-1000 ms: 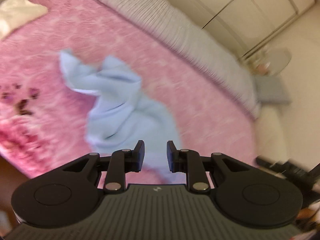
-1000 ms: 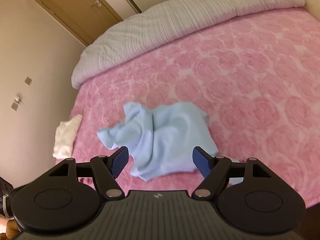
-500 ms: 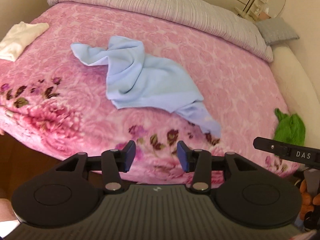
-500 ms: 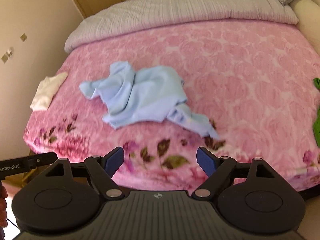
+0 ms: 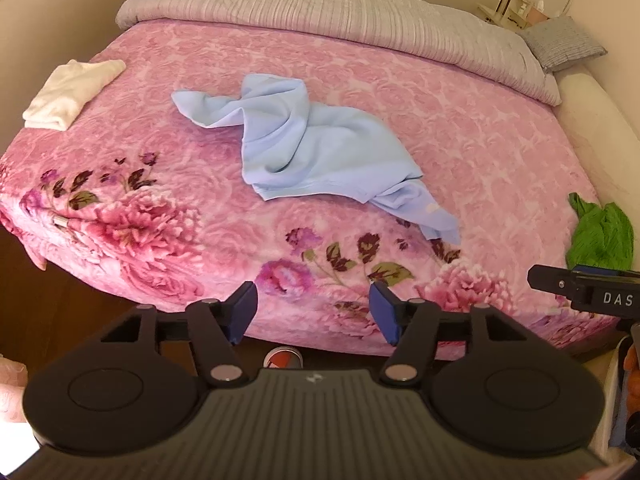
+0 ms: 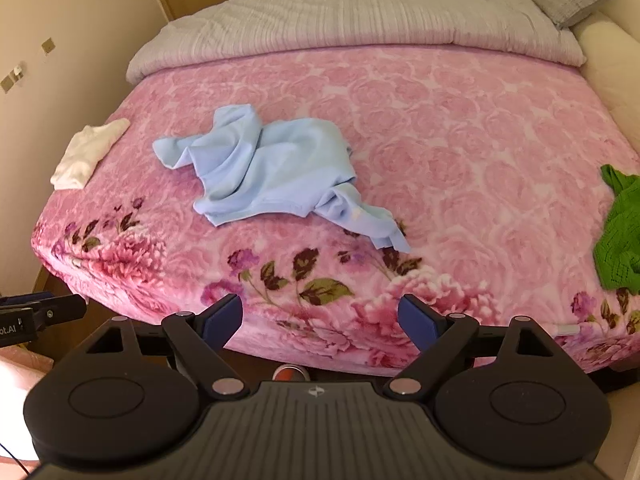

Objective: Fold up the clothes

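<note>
A crumpled light-blue garment point(image 5: 320, 148) point(image 6: 272, 168) lies loose on the pink flowered bed, one end trailing toward the near edge. My left gripper point(image 5: 313, 308) hangs off the bed's near edge, well short of the garment, jaws opening with nothing between them. My right gripper point(image 6: 320, 318) is likewise back from the bed edge, jaws opening wide and empty. A folded white garment point(image 5: 72, 92) point(image 6: 90, 152) rests at the bed's left side. A green knitted garment point(image 5: 600, 234) point(image 6: 620, 232) lies at the right edge.
The pink blanket point(image 5: 460, 128) covers the bed, with a grey ribbed duvet point(image 5: 340, 12) bunched along its far side and a grey pillow point(image 5: 564, 42) at the far right. Dark wooden floor point(image 5: 60, 312) shows below the bed. The other gripper's tip point(image 5: 580, 286) enters at right.
Both grippers have pulled back from over the blue garment to beyond the bed's near edge, and both sets of jaws have spread wider. The garment now lies let go on the blanket.
</note>
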{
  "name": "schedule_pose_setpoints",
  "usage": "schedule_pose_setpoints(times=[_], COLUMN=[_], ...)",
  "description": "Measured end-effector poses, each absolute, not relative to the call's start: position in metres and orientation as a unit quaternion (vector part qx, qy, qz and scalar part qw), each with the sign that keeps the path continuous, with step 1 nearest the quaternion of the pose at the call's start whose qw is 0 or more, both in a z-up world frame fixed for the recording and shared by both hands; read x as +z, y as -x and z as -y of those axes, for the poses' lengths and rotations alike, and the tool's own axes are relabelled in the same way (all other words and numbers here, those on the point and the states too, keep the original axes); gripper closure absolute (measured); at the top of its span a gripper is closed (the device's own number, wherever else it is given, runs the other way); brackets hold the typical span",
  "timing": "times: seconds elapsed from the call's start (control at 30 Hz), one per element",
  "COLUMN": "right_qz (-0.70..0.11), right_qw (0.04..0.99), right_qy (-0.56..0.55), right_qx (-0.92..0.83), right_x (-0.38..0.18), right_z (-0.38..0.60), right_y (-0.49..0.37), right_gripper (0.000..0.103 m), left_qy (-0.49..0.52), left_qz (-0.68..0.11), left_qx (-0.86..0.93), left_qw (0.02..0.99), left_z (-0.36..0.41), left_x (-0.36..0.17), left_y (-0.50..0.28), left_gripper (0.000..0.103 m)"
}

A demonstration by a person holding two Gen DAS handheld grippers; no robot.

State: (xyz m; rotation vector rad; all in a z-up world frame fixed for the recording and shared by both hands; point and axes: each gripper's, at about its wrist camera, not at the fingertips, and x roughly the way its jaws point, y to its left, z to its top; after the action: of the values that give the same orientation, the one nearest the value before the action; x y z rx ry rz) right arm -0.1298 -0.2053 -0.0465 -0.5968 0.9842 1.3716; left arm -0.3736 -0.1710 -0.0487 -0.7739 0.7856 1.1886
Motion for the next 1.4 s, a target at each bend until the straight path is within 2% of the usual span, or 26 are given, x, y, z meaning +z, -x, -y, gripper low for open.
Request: schedule_pose_setpoints(times=[0.4, 0.67, 0.87, 1.1, 1.17, 1.3, 1.4], right_qz=[-0.421, -0.413, -0.421, -0.445, -0.470, -0.537, -0.587], right_qw=[0.615, 0.629, 0.661, 0.691, 0.696, 0.690, 0.681], right_qy=[0.273, 0.273, 0.251, 0.238, 0.219, 0.125, 0.036], right_qx=[0.609, 0.599, 0.568, 0.517, 0.496, 0.468, 0.437], right_x=[-0.048, -0.055, -0.067, -0.091, -0.099, -0.117, -0.140], right_z=[0.198, 0.177, 0.142, 0.079, 0.062, 0.050, 0.052], right_y=[0.152, 0.160, 0.152, 0.162, 0.164, 0.161, 0.155], right_gripper=[0.015, 0.015, 0.015, 0.015, 0.016, 0.019, 0.025], left_qy=[0.345, 0.325, 0.281, 0.247, 0.245, 0.292, 0.357], left_qz=[-0.355, -0.348, -0.368, -0.411, -0.422, -0.417, -0.403], left_qx=[0.539, 0.516, 0.492, 0.431, 0.411, 0.368, 0.344], left_qw=[0.681, 0.712, 0.737, 0.764, 0.770, 0.778, 0.769], left_z=[0.175, 0.144, 0.086, -0.009, -0.038, -0.085, -0.114], left_x=[-0.052, -0.067, -0.084, -0.107, -0.113, -0.133, -0.160], left_y=[0.394, 0.416, 0.438, 0.460, 0.466, 0.485, 0.498], left_gripper=[0.039, 0.039, 0.041, 0.051, 0.051, 0.051, 0.051])
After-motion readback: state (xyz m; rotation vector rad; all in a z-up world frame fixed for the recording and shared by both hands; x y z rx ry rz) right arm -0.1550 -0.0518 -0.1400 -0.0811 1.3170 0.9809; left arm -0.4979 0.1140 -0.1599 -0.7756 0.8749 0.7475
